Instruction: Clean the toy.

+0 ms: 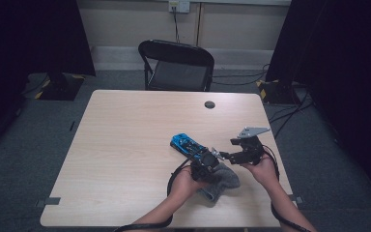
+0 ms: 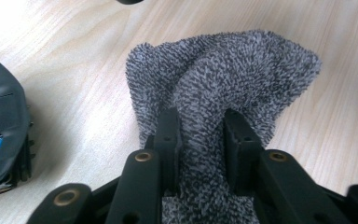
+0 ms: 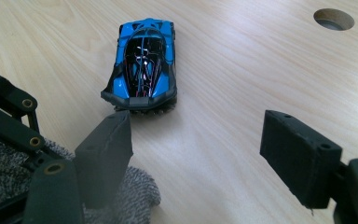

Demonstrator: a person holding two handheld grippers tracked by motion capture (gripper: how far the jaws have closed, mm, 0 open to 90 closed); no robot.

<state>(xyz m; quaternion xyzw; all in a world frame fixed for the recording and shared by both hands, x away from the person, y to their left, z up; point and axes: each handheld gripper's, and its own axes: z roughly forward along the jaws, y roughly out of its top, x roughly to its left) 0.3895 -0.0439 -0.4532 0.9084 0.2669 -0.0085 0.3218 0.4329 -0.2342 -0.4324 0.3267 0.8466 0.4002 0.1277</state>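
Left gripper pinches a fold of the grey cloth, mid-frame in its own view; the cloth lies bunched on the table at lower centre of the high view. Right gripper is spread, empty, facing the blue toy car. Risk: the shallow pinch slips, or the dragged cloth nudges the car just beside it.

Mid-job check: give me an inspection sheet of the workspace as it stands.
Surface: light wood table, round cable hole.
Job's things: grey terry cloth bunched between left gripper's jaws; blue toy car on the table, free.
Clutter: nothing seen.
Grippers: left gripper shut on the cloth; right gripper open, jaws wide, aimed toward the car.
Cables: black cable trails from the left gripper.
Surroundings: black folding chair, grey carpet, wall socket.
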